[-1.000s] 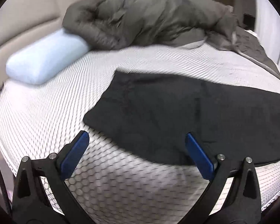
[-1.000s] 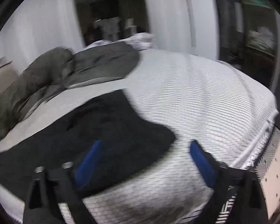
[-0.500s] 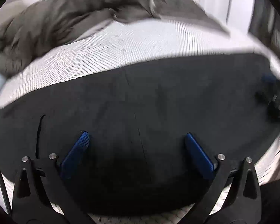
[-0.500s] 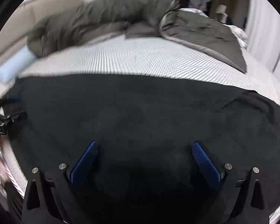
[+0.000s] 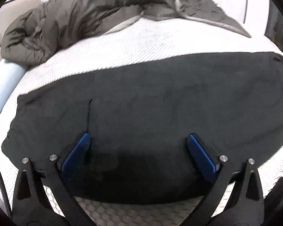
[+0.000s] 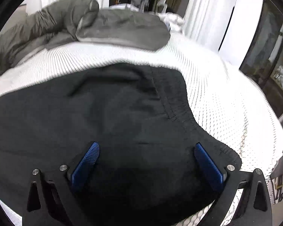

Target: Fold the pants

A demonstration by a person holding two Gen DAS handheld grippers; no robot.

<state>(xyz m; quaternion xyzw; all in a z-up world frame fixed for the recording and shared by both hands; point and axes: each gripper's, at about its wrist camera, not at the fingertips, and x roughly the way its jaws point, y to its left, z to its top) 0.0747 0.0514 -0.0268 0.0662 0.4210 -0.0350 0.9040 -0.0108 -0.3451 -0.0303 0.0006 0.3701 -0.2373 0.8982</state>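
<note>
Left wrist view: the black, soft-fabric pants [image 5: 160,116] are lying flat across the lower half of the frame, stretching lengthwise from the left edge to the right edge on the white, honeycomb-mesh mattress cover [image 5: 141,43]. They are spread out in 1 long dark band, apparently so that a fold can be made cleanly. The left gripper [image 5: 139,150], with its 2 blue-padded black fingers [image 5: 77,154], is hovering over the near edge of the pants with its jaws spread wide and nothing between them. A thin dark slit or seam is running up from the left pad. A crumpled olive-grey padded duvet [image 5: 75,13] is filling the upper left of the frame, and a pale blue pillow [image 5: 3,82] is showing at the left edge; both are lying well apart from the pants, leaving the working area free.

Right wrist view: the same pants [image 6: 113,116] are filling the centre and lower left, with a stitched band, probably the waistband, curving down the right side of the fabric. The right gripper [image 6: 147,160] is likewise standing open above the cloth, pinching nothing. The mattress cover [image 6: 226,98] is showing at the right, and the duvet [image 6: 56,24] at the upper left.

Judged stage: each gripper is positioning over 1 end of the garment, seemingly ahead of pinching an edge.
</note>
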